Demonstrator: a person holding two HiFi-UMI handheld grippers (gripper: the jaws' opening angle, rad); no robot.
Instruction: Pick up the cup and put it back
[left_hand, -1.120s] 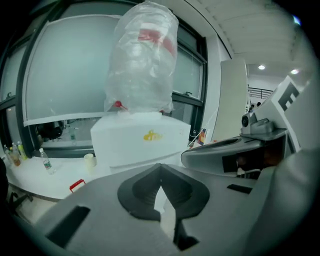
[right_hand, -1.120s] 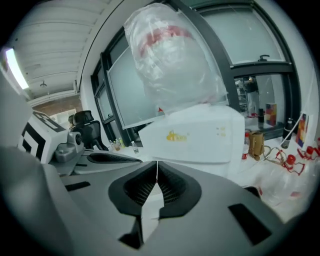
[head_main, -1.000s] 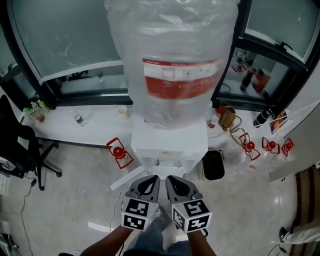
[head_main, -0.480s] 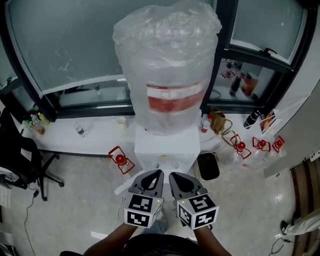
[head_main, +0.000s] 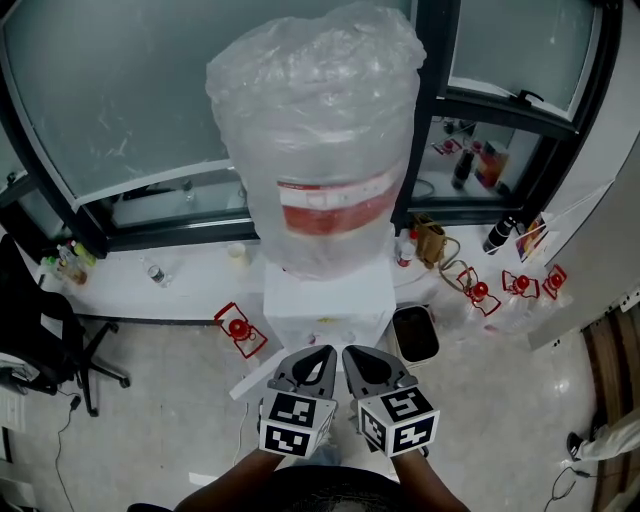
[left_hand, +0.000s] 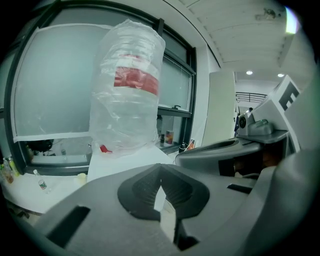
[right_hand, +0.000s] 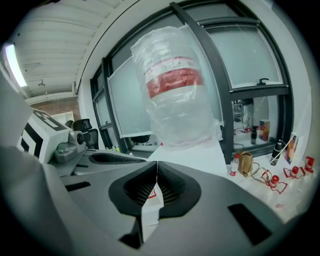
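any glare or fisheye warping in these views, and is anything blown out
Head view: even light, soft sheen on the plastic-wrapped water bottle, window frames bowing toward the edges. Left gripper view: strong fisheye inside a dark round border; a ceiling light blows out at top right. Right gripper view: same fisheye; a strip light glares at the left edge.

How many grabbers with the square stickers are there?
2. The left gripper sits low in the head view, just left of centre; the right gripper is right beside it. None seem hidden.
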